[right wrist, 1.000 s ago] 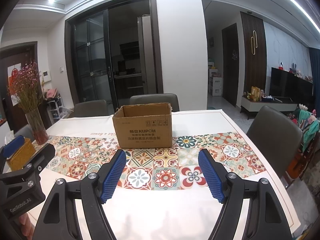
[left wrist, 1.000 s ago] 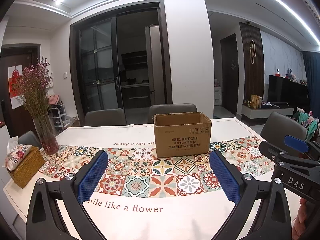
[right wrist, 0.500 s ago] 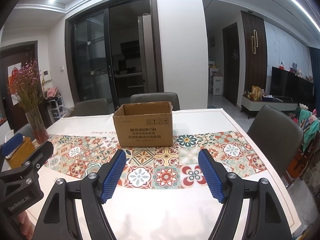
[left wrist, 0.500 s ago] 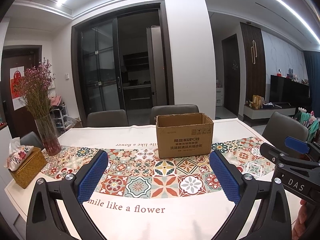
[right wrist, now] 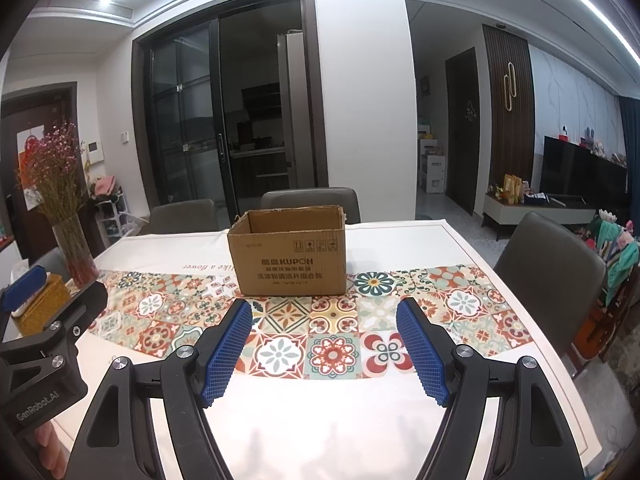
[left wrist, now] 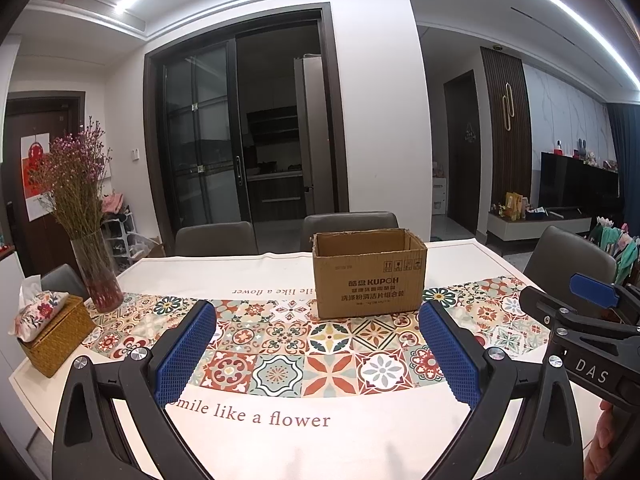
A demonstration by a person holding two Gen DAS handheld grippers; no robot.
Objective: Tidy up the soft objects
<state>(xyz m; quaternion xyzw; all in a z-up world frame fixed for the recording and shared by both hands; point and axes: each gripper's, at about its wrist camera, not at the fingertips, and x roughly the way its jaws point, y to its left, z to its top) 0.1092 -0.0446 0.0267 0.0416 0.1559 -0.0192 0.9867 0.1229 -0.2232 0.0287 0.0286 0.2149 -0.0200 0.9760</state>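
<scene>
On my far left the wicker tissue box (left wrist: 52, 336) and the vase of dried flowers (left wrist: 94, 256) sit at the table's (left wrist: 280, 440) edge, where they sat a second ago. My left tongs (left wrist: 318, 354) hang over the near side of the patterned runner (left wrist: 332, 364), pads wide apart with nothing between them. Over the last second this view has tilted up a little: the cardboard box (left wrist: 368, 276) sits slightly higher and the room stands straighter, so I have only lifted and levelled my hands.

The box stands upright and open-topped in the middle of the table, well beyond both sets of tongs. From here I cannot see inside it, and no soft object shows on the table. That fits either things packed away already or things yet to be fetched from elsewhere.

My right tongs (right wrist: 324, 350) are likewise spread wide and empty, barely shifted, beside the grey chair (right wrist: 552, 272).
</scene>
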